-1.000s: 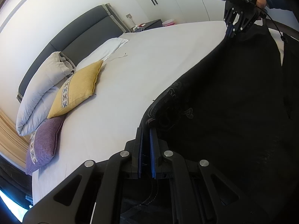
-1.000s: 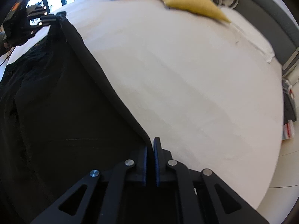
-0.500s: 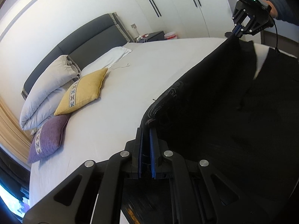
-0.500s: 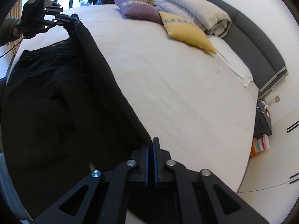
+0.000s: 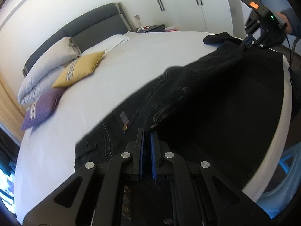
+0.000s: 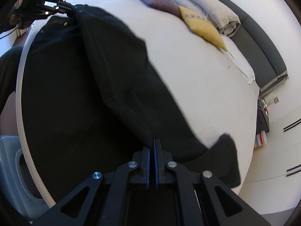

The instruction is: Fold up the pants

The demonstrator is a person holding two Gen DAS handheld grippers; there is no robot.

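Observation:
Black pants (image 5: 216,98) lie stretched along the near edge of a white bed (image 5: 131,71). My left gripper (image 5: 147,133) is shut on the waistband end, where stitching and a pocket show. My right gripper (image 6: 152,145) is shut on the leg-hem end of the pants (image 6: 94,94). In the left wrist view the right gripper (image 5: 248,43) shows far right, gripping the cloth. In the right wrist view the left gripper (image 6: 67,7) shows at top left, holding the waistband. A hem flap (image 6: 227,156) lies loose beside my right gripper.
Yellow (image 5: 79,71), purple (image 5: 41,111) and grey pillows (image 5: 49,64) lie by the dark headboard (image 5: 90,22). A nightstand (image 5: 152,28) stands past the bed. The bed's rounded edge (image 5: 282,131) runs close beside the pants, with a blue-and-white object (image 5: 282,179) below it.
Both grippers have lowered the held-up pants down onto the bed. The cloth now lies spread and slack along the edge instead of hanging taut between them.

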